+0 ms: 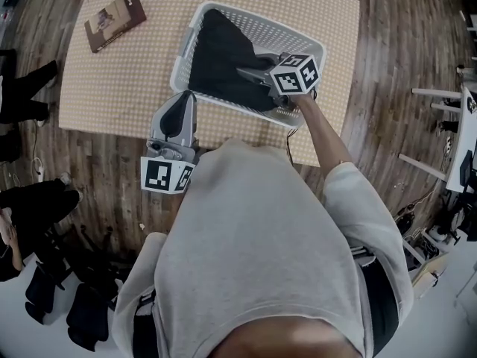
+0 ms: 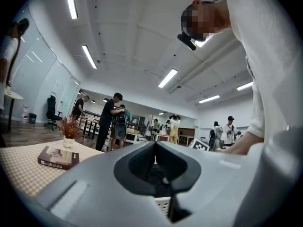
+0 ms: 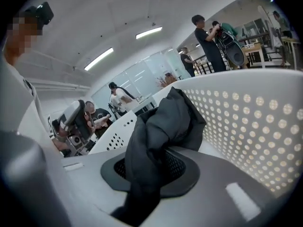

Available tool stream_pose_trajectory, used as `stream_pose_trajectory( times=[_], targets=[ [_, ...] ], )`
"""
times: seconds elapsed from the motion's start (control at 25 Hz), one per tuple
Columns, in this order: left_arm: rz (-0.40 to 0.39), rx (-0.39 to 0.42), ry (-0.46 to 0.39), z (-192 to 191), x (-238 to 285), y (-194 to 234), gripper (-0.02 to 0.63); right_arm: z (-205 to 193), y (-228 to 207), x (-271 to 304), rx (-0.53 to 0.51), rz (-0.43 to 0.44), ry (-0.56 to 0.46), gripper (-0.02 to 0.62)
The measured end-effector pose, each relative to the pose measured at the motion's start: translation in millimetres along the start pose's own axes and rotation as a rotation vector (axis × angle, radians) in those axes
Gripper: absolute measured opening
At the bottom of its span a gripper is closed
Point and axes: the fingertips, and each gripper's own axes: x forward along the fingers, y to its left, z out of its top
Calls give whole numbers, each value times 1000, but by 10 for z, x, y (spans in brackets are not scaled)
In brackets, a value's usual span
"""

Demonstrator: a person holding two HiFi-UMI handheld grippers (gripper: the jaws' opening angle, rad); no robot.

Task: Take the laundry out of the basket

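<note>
A white perforated laundry basket [image 1: 195,21] stands on a checkered mat, and a dark garment [image 1: 220,51] lies inside it. My right gripper [image 1: 250,73] reaches into the basket from the near right rim. In the right gripper view its jaws are shut on a bunched fold of the dark garment [image 3: 165,122], which rises between them against the basket wall [image 3: 246,122]. My left gripper [image 1: 186,99] hangs outside the basket's near left corner, pointing toward it. In the left gripper view, the left gripper [image 2: 155,148] has its jaws together with nothing between them.
The beige checkered mat [image 1: 112,73] covers a wooden floor. A book [image 1: 114,19] lies on its far left part. People stand at the left edge [image 1: 30,88], and white furniture [image 1: 462,133] stands at the right. Several people stand in the room's background.
</note>
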Motion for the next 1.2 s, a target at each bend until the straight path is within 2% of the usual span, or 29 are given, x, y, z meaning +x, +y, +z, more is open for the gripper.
stream_pose_trajectory(
  times=[0.2,0.36,0.44,0.76,1.0,1.2],
  targets=[
    [-2,13,-18,38,-12,-142,9,284,134,-250,26,37,-148,58],
    [-3,29,-11,39,-35,-306,9,154,183,-145,-21,39,-88,51],
    [6,38,-15,81,-48,-330,9,125,197,-152,-17,39,-101,48],
    [45,63,-20,115,-111,-434,9,488,341,-506,21,95,-308,44],
    [38,94,-19,159,-107,-704,9,730,494,-804,-20,105,-410,44],
    [37,115,-16,126,-276,-865,9,1044,661,-1113,-75,87,-536,44]
  ],
)
